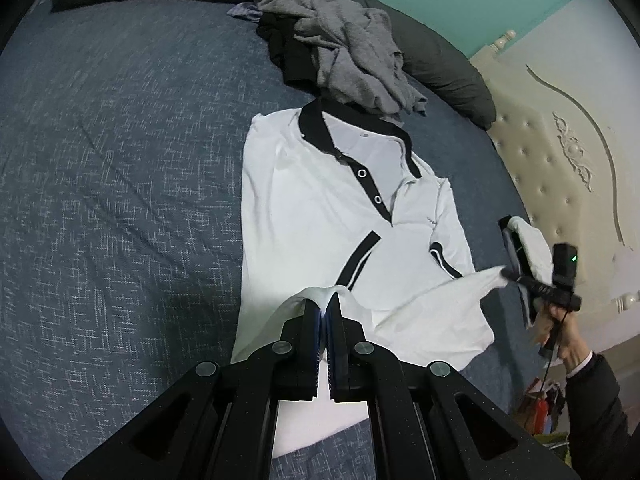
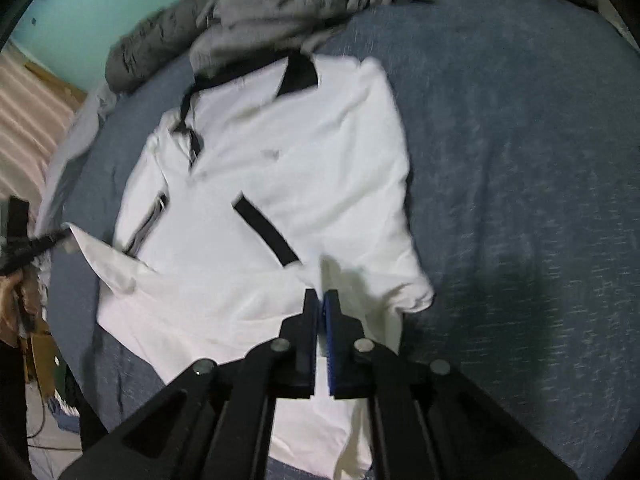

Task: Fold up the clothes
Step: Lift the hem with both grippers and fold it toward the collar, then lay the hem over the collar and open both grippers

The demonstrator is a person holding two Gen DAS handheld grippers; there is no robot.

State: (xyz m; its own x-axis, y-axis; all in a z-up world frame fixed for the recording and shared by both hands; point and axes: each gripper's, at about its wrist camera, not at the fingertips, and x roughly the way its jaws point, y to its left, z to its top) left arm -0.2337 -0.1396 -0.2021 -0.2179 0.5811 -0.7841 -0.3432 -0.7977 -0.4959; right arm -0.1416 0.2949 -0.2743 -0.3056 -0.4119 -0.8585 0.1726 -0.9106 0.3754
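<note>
1. Left gripper (image 1: 324, 300) has its jaws pinched on a raised tuck of the white shirt (image 1: 320, 200) near the hem; the cloth peaks up between the pads, which suggests it is being lifted clear of the bed (image 1: 120, 160).
2. Right gripper (image 2: 321, 298) is likewise clamped on white cloth at the hem end. In the left view it shows as a separate tool (image 1: 516, 264) at the shirt's right side, with a corner of cloth drawn out taut towards it.
3. With both grips at the hem end, my guess is that the bottom is to be carried up towards the collar (image 1: 316, 128), or pulled straight before a fold. The frames do not settle which.
4. The shirt lies front-up on the bed, collar far from both grippers, placket open. Both sleeves appear turned in over the chest, their black cuffs (image 1: 358, 260) pointing inward, so the body already looks narrowed into a long strip.
5. The hem sits right at the grippers; the collar end rests flat on the bed.
6. A heap of grey and black clothes (image 1: 340, 48) lies beyond the collar, touching or just overlapping it, against a dark pillow (image 1: 448, 68).
7. The right view is blurred, so fine detail there is unsure.
</note>
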